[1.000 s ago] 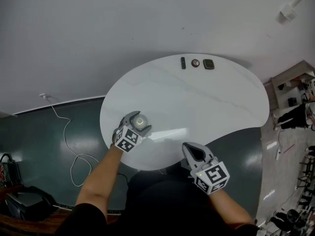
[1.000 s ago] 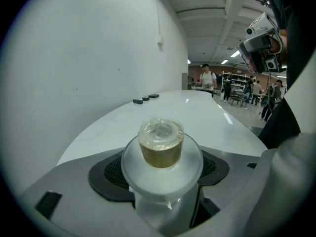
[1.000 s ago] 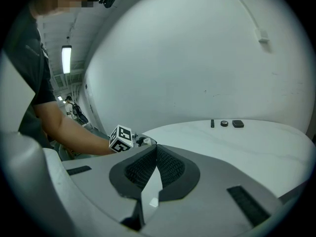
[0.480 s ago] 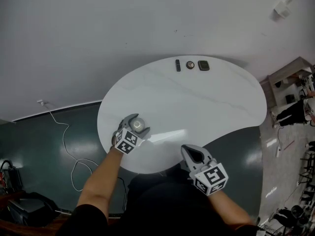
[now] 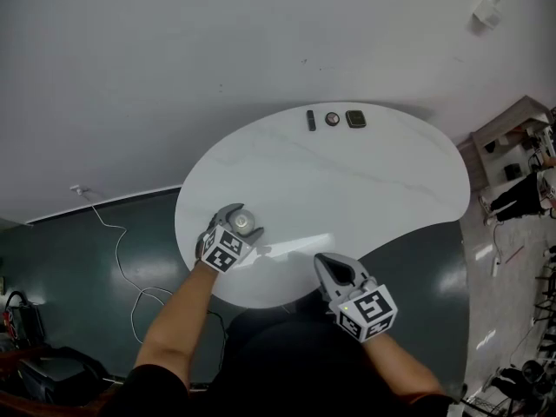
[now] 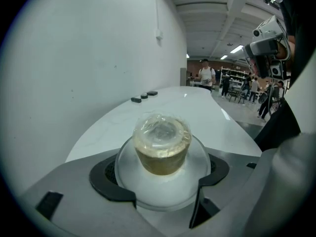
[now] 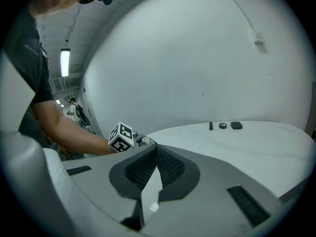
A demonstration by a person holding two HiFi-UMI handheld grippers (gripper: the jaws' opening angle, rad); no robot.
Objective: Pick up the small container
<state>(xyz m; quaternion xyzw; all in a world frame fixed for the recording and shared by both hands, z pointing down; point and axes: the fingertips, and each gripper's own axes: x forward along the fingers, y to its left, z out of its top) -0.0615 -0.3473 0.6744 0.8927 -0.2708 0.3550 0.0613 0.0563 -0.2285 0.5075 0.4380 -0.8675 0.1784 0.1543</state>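
Observation:
The small container point(image 6: 162, 149) is a clear plastic cup with a wide clear rim, holding something tan. It sits between the jaws of my left gripper point(image 6: 163, 177), which are shut against its rim on both sides. In the head view the container point(image 5: 245, 222) and left gripper point(image 5: 241, 219) are near the left edge of the white oval table point(image 5: 347, 189). I cannot tell whether the cup rests on the table or hangs just above it. My right gripper point(image 5: 334, 268) is at the table's near edge, shut and empty, its ribbed pads point(image 7: 165, 168) pressed together.
Three small dark items lie in a row at the table's far edge: a bar point(image 5: 310, 120), a round piece point(image 5: 332, 119) and a square piece point(image 5: 354, 119). A white cable point(image 5: 113, 233) trails over the dark floor at left. A white wall stands behind the table.
The head view has shifted a little. Both grippers keep their places on the table, and the left one stays around the container.

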